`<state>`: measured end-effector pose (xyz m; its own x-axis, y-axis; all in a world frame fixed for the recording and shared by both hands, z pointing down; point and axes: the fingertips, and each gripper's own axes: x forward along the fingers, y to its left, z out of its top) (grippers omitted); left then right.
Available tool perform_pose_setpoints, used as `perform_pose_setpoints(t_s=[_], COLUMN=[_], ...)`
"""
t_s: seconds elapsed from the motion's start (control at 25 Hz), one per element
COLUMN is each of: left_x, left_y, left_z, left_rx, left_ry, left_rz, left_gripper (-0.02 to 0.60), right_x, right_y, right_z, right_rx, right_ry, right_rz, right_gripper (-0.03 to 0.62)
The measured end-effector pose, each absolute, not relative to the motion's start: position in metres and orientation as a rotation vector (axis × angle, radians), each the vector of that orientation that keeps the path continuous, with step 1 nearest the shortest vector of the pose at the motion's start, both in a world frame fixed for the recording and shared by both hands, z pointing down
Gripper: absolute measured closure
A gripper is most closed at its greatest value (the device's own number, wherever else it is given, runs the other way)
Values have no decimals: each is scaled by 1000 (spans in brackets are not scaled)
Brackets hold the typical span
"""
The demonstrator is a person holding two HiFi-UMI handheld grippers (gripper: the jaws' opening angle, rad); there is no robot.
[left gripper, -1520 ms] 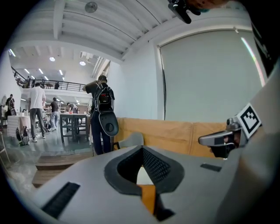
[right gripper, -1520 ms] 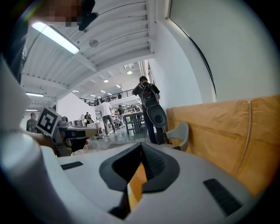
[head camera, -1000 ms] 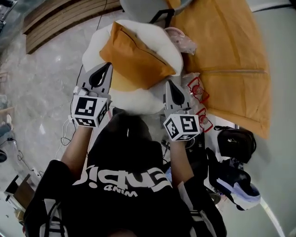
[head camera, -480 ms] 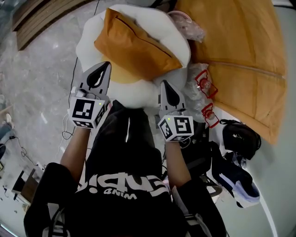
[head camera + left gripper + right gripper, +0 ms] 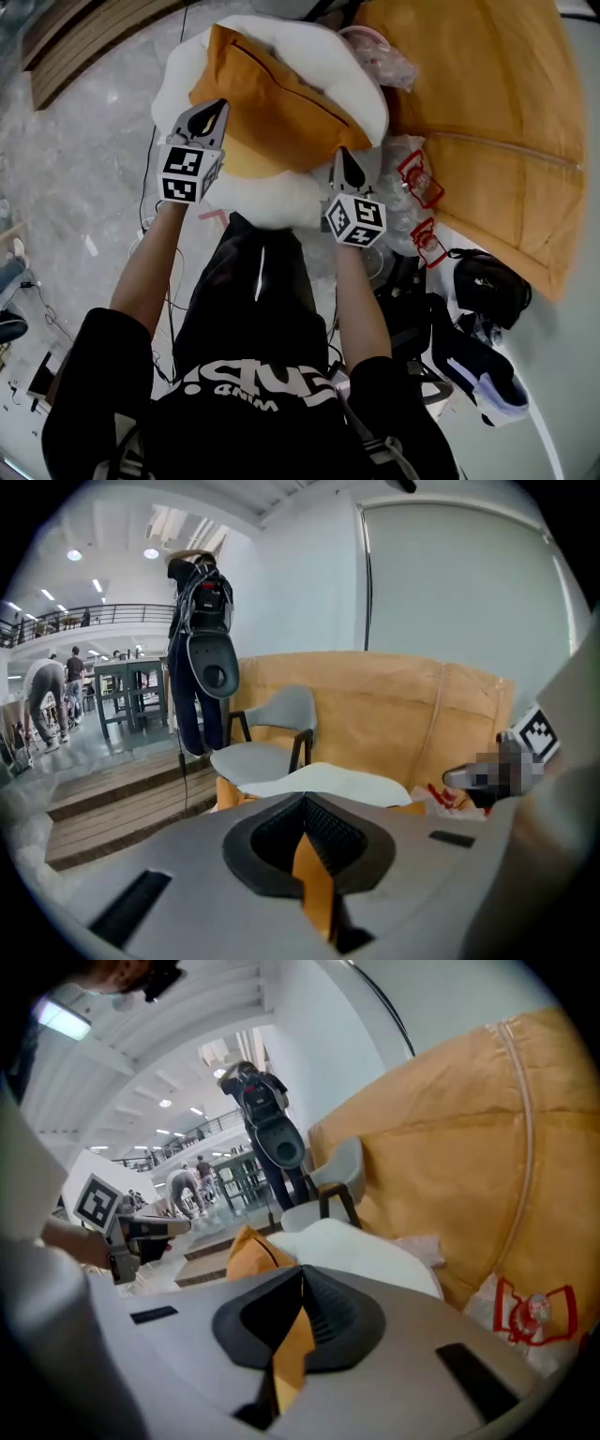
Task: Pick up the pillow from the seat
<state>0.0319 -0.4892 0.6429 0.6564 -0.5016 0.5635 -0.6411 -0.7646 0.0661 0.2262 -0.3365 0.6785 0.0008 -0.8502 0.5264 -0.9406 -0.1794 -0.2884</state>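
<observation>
An orange pillow (image 5: 277, 98) lies across a white fluffy seat (image 5: 277, 197) in the head view. My left gripper (image 5: 216, 107) is at the pillow's left edge and my right gripper (image 5: 348, 157) at its near right corner. In the left gripper view, a fold of the orange pillow (image 5: 314, 883) is pinched between the shut jaws of the left gripper (image 5: 305, 808). The right gripper view shows the same: the right gripper (image 5: 300, 1279) is shut on a strip of the pillow (image 5: 292, 1344).
A large orange beanbag (image 5: 487, 122) fills the right side. Plastic bags with red print (image 5: 412, 178), a black bag (image 5: 487, 286) and shoes (image 5: 483, 375) lie on the floor at the right. A grey chair (image 5: 272, 733) stands behind the seat. Wooden steps (image 5: 75, 37) are at the far left.
Both grippers have moved forward, away from the person's body, and stand higher in the head view. The pillow's near edge has shifted with them.
</observation>
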Motion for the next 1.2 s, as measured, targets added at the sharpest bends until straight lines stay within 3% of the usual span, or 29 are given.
perform_pose_setpoints(t_s=[0.32, 0.36, 0.4, 0.52, 1.2], left_x=[23, 21, 18, 6, 29], left_y=[-550, -557, -565, -585, -613], left_z=[724, 732, 740, 765, 827], left_rx=[2430, 2401, 2365, 2274, 2140], left_ry=[-949, -958, -974, -1035, -995], left_rz=[823, 814, 806, 825, 684], left_gripper=[567, 508, 380, 308, 299], right_x=[254, 259, 264, 269, 290], right_y=[-326, -323, -318, -308, -318], right_z=[753, 761, 770, 798, 860], right_rx=[2186, 2210, 2232, 2231, 2239], right_ry=[-1687, -1641, -1592, -1509, -1463], right_rz=[1118, 1139, 1174, 1279, 1559], right_gripper=[570, 505, 372, 330, 331])
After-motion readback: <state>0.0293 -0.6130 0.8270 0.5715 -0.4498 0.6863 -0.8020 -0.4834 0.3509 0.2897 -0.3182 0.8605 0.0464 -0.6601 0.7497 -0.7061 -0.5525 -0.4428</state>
